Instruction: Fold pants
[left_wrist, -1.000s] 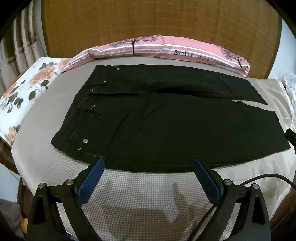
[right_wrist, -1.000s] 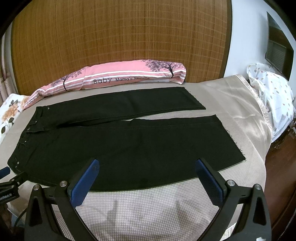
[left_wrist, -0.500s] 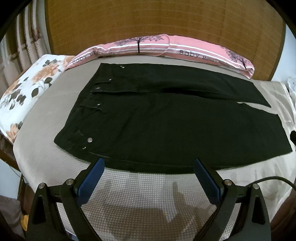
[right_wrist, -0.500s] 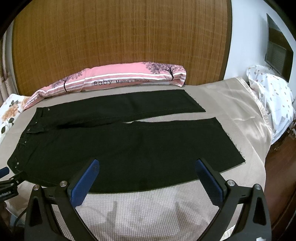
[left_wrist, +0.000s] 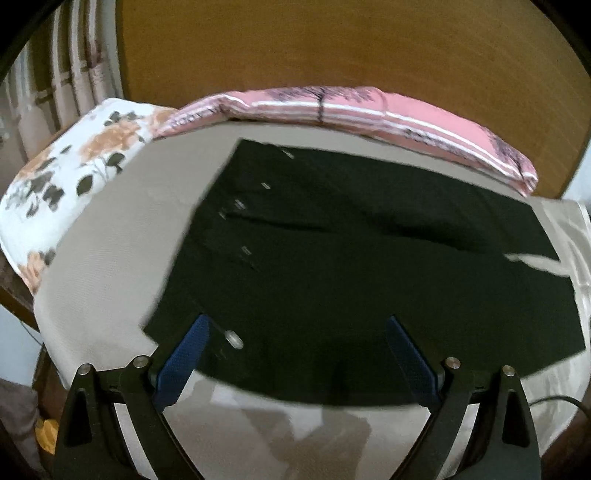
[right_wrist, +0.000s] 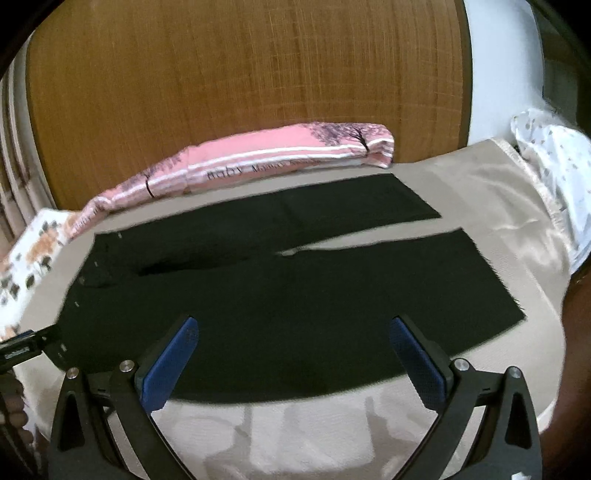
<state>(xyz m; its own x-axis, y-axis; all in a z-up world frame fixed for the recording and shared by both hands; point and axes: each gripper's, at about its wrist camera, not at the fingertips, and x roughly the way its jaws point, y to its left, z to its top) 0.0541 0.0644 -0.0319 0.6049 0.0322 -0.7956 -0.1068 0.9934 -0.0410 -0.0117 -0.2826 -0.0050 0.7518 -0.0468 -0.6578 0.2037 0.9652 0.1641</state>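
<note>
Black pants (left_wrist: 351, 266) lie flat on the bed, waistband to the left, two legs stretching right; they also show in the right wrist view (right_wrist: 288, 291). My left gripper (left_wrist: 299, 325) is open and empty, its blue pads over the near waistband corner by a metal button (left_wrist: 233, 338). My right gripper (right_wrist: 293, 325) is open and empty above the near leg's front edge, left of the hem (right_wrist: 498, 280). The left gripper's tip (right_wrist: 22, 347) shows at the left edge of the right wrist view. Both views are motion-blurred.
A beige bed sheet (left_wrist: 110, 266) covers the bed. A pink "Baby" bolster (right_wrist: 266, 162) lies along the woven headboard (right_wrist: 240, 85). A floral pillow (left_wrist: 74, 177) is at the left, a white spotted cloth (right_wrist: 554, 162) at the right. The bed's right edge drops off.
Both grippers have moved forward and down toward the pants; their fingertips now overlap the near edge of the fabric. Both stay open.
</note>
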